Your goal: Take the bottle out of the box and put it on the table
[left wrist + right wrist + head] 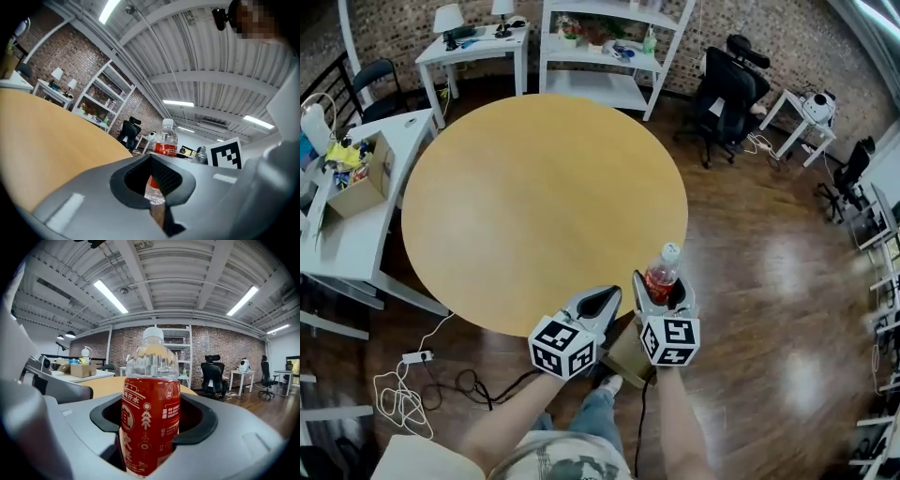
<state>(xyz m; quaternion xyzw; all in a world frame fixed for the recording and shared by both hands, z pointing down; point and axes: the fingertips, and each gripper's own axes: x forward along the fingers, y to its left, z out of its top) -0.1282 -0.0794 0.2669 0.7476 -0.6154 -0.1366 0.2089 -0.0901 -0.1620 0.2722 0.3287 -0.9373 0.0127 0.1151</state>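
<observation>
Dark wood-plank floor (pixel 750 309) underfoot, open workshop room with brick walls.

Nearest: a brown cardboard box (pixel 626 361) on the floor by the person's feet, mostly covered by the grippers. I cannot see into it.

Left gripper (pixel 609 295): grey jaws brought together at the tips, with nothing between them. It is level, beside the right gripper, and idle.

Right gripper (pixel 664 283): jaws stand wide and are clamped on a clear plastic bottle with a red label and white cap (pixel 151 413). The black pads press on the labelled mid-body from both sides. The bottle is upright, out of the box and in the air just off the near edge of the round light-wood tabletop (pixel 534 206). It is not yet set down.

Handling (judgement):
- Bottle looks full of clear liquid, so moderate weight.
- Thin wall likely gives under squeeze, and the film label is smooth, so slip is possible.
- Present hold on the straight labelled section seems the right place. The shoulder and cap taper and would offer less.
- It needs to come down flat on its base. It is tall and narrow, so it could tip.

Writing: the label has white Chinese characters, a round emblem and a tree-like motif. The small print is too fine to read, and no brand name is legible to me. Each gripper's cube carries black-and-white square markers.

Far: a white desk with an open carton of odds (pixel 366 183) at left, white shelving (pixel 609 47), a black office chair (pixel 727 89).
</observation>
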